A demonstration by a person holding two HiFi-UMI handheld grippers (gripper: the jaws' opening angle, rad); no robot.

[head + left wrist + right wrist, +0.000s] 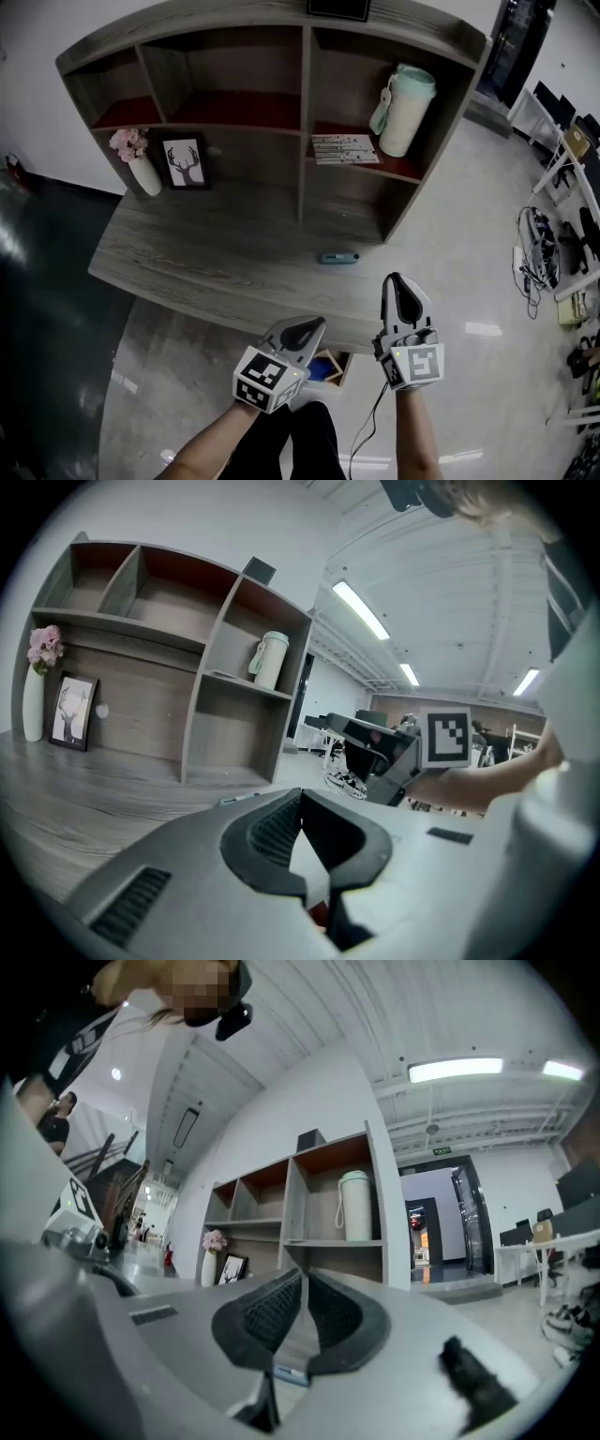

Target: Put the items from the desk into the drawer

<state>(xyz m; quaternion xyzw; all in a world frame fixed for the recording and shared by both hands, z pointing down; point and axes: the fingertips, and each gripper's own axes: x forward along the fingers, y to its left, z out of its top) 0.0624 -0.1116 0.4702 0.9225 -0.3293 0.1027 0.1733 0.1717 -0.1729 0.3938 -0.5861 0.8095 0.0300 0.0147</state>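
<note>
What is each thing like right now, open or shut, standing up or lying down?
left claw: shut, empty
right claw: shut, empty
drawer: open
blue item: lying on the desk
green bottle: upright, lid on
vase: upright
picture frame: standing
booklet: lying flat
</note>
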